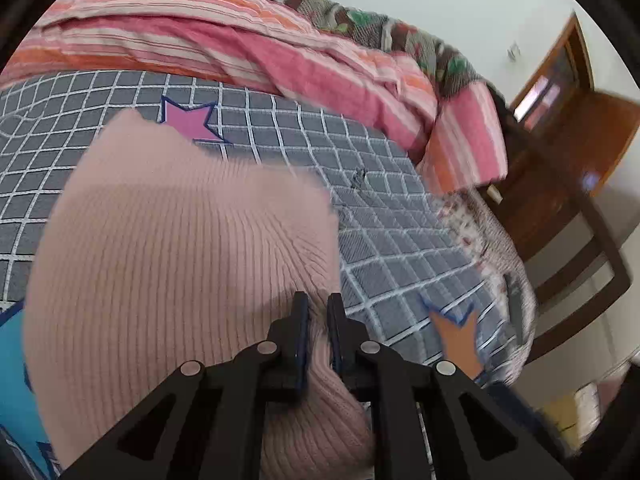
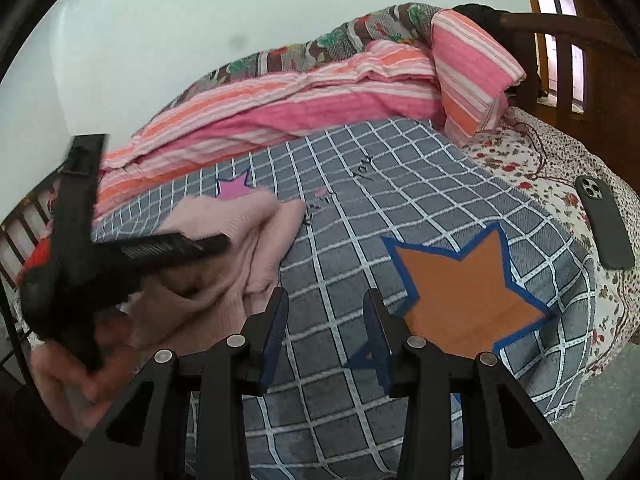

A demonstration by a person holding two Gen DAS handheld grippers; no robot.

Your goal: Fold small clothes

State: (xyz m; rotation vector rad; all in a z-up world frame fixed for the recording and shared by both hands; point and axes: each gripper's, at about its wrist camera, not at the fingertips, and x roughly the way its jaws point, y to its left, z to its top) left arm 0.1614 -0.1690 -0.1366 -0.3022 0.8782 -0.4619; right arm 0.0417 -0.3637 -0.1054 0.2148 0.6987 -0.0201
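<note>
I had the left gripper (image 1: 318, 312) nearly closed, its jaws pinching a fold of the pink ribbed sweater (image 1: 172, 248), cloth bunched between them and bulging toward the camera. The sweater hung lifted over the grey checked blanket (image 1: 384, 208), covering part of a pink star (image 1: 192, 120). In the right wrist view the left gripper (image 2: 216, 242) appeared blurred at the left, its tip at the crumpled sweater (image 2: 248, 248), which sat on the left part of the blanket (image 2: 400, 168). My right gripper (image 2: 326, 320) was wide open, holding nothing, touching nothing, above bare blanket just right of the sweater. An orange star (image 2: 468, 296) lay right of it. A dark phone (image 2: 604, 224) lay on the floral sheet (image 2: 520, 160) at the far right. A striped pink quilt (image 2: 320, 96) was heaped along the far side.
</note>
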